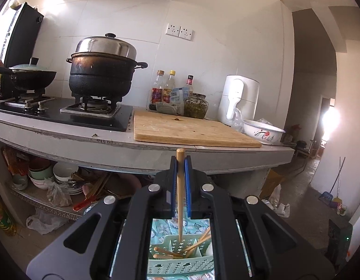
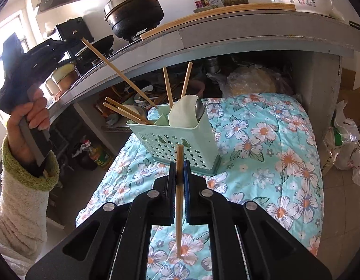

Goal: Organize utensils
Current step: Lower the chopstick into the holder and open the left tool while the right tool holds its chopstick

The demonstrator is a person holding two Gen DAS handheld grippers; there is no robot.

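Observation:
A pale green perforated utensil holder [image 2: 177, 137] stands on a floral cloth [image 2: 273, 144]. It holds several wooden chopsticks [image 2: 124, 112], a white spoon [image 2: 183, 114] and a metal spoon [image 2: 199, 110]. My left gripper [image 1: 181, 163] is shut on a chopstick [image 1: 180, 198] whose tip reaches down into the holder [image 1: 180, 263]. In the right wrist view the left gripper [image 2: 70, 35] holds that chopstick [image 2: 117, 72] slanting into the holder. My right gripper [image 2: 179, 168] is shut on another chopstick [image 2: 179, 200], in front of the holder and above the cloth.
A grey counter [image 1: 156, 154] carries a cutting board [image 1: 191, 128], a black pot [image 1: 100, 74], a wok [image 1: 30, 77], bottles [image 1: 166, 88], a white appliance [image 1: 238, 98] and a flowered bowl [image 1: 264, 131]. The shelf below holds bowls [image 1: 54, 175]. Bags [image 2: 347, 144] lie on the floor.

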